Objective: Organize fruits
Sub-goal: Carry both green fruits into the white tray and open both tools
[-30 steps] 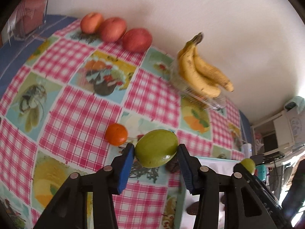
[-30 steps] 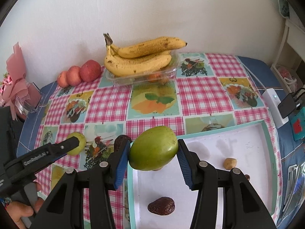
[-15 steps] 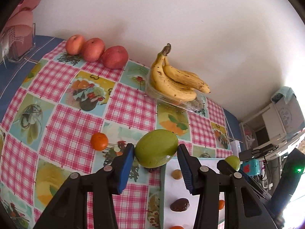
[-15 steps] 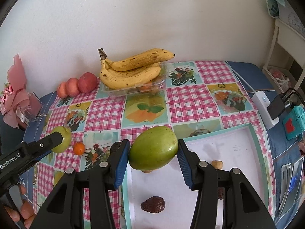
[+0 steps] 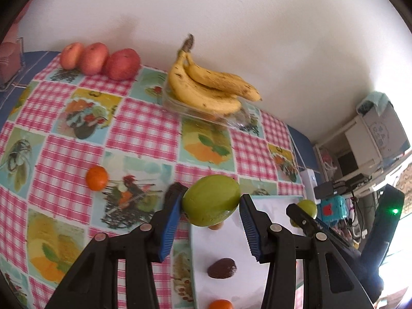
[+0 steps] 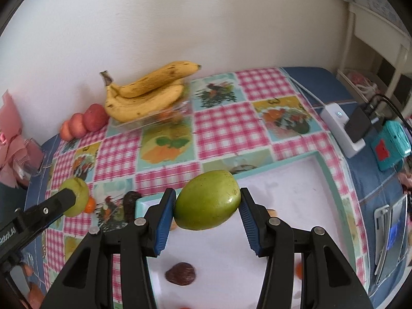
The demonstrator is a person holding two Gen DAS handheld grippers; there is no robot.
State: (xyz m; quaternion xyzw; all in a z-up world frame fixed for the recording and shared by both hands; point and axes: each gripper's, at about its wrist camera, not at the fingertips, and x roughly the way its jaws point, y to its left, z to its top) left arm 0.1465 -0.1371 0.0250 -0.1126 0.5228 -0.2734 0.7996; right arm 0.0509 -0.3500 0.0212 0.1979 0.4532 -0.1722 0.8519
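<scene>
My left gripper [image 5: 209, 207] is shut on a green fruit [image 5: 211, 199] and holds it in the air above the left edge of the white tray [image 5: 270, 206]. My right gripper [image 6: 207, 209] is shut on a second green fruit [image 6: 208, 199] above the tray [image 6: 309, 193]. Each gripper shows in the other view, the right one [image 5: 302, 209] and the left one [image 6: 73, 197]. On the tray lie a dark brown date [image 5: 222, 267] [image 6: 181, 273] and small orange fruits [image 5: 220, 303]. A small orange [image 5: 96, 177] lies on the checked cloth.
A banana bunch [image 5: 208, 87] sits on a clear plastic box at the back wall. Three red apples [image 5: 100, 58] stand in a row at the back left. A white power strip with plugs [image 6: 345, 128] lies right of the tray. A pink bouquet [image 6: 15, 139] stands at the far left.
Both grippers have pulled back and higher with their green fruits held; the table looks farther away. In the right wrist view the scene has shifted left, and more of the tray shows.
</scene>
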